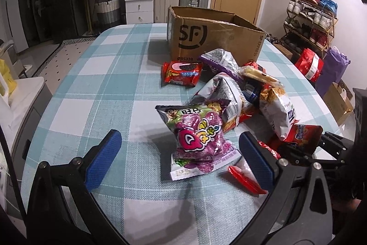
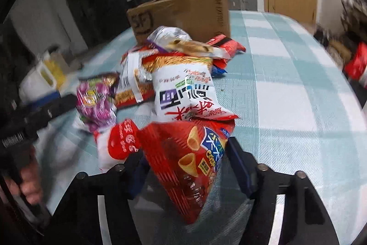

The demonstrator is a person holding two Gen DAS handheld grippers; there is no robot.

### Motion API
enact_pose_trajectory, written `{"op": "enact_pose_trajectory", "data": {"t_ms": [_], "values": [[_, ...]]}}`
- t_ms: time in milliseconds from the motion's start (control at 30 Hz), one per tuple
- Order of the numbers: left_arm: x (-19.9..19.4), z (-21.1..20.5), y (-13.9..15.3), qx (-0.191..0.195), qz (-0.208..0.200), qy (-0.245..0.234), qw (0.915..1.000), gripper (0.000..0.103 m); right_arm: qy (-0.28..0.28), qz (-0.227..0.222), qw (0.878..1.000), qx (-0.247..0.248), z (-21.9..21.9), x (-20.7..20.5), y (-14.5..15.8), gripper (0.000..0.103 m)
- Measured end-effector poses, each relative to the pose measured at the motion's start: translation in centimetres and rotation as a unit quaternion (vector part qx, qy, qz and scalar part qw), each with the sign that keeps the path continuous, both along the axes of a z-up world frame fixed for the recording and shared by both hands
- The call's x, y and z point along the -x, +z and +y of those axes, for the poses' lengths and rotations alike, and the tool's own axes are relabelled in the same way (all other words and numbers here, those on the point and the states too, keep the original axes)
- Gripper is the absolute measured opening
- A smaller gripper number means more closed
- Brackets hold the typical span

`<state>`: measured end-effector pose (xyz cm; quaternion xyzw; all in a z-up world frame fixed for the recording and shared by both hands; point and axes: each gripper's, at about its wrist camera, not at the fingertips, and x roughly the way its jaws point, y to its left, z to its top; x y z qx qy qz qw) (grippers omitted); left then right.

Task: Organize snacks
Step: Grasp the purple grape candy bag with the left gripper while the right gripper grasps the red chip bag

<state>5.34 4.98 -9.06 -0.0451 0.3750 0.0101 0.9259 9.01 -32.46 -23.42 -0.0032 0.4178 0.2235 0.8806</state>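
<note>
the right gripper [image 2: 184,160] has its two blue-padded fingers [image 2: 238,164] against the sides of one red bag of cone crisps [image 2: 190,167], pinching it from either side; the picture is blurred, so i would only say the pads seem to press into it. the left gripper [image 1: 180,153] stands wide apart over the bench [image 1: 96,84], its two blue pads [image 1: 104,159] either side of one purple gummy bag [image 1: 199,137] without touching it. beside that bag lies one thin red wrapper [image 1: 245,178], partly under the right-hand pad. just beyond, the snacks lie heaped together: one white noodle bag [image 2: 185,91], one white-and-red bag [image 2: 117,146] beside the crisps, one silver-backed bag [image 1: 227,95], one purple-edged bag [image 1: 220,59], and one pale biscuit pack [image 1: 259,75] on top. one red cookie pack [image 1: 181,74] lies apart from the heap. behind them stands one open cardboard box [image 1: 206,38] marked sf. at the left edge of the right wrist view, one hand [image 2: 27,183] grips the other tool's handle.
</note>
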Motion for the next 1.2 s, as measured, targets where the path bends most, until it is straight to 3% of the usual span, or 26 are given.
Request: {"op": "enact_pose_trajectory", "data": {"t_ms": [300, 633, 1033, 1200], "values": [[-0.1, 0.8, -0.1, 0.004, 0.006, 0.009, 0.9999, 0.102, 0.003, 0.01, 0.999, -0.04, -1.2, 0.3, 0.2, 0.048], [-0.2, 1.0, 0.0, 0.017, 0.018, 0.006, 0.9997, 0.102, 0.009, 0.003, 0.998, -0.062, -2.2, 1.6, 0.9, 0.047], [-2.3, 0.7, -1.4, 0.043, 0.061, -0.007, 0.9972, 0.102, -0.003, -0.02, 0.995, -0.101, -5.4, 3.0, 2.9, 0.047], [-3.3, 0.9, -2.3, 0.055, 0.079, -0.005, 0.9953, 0.096, -0.006, -0.021, 0.994, -0.109, -6.0, 3.0, 3.3, 0.047]]}}
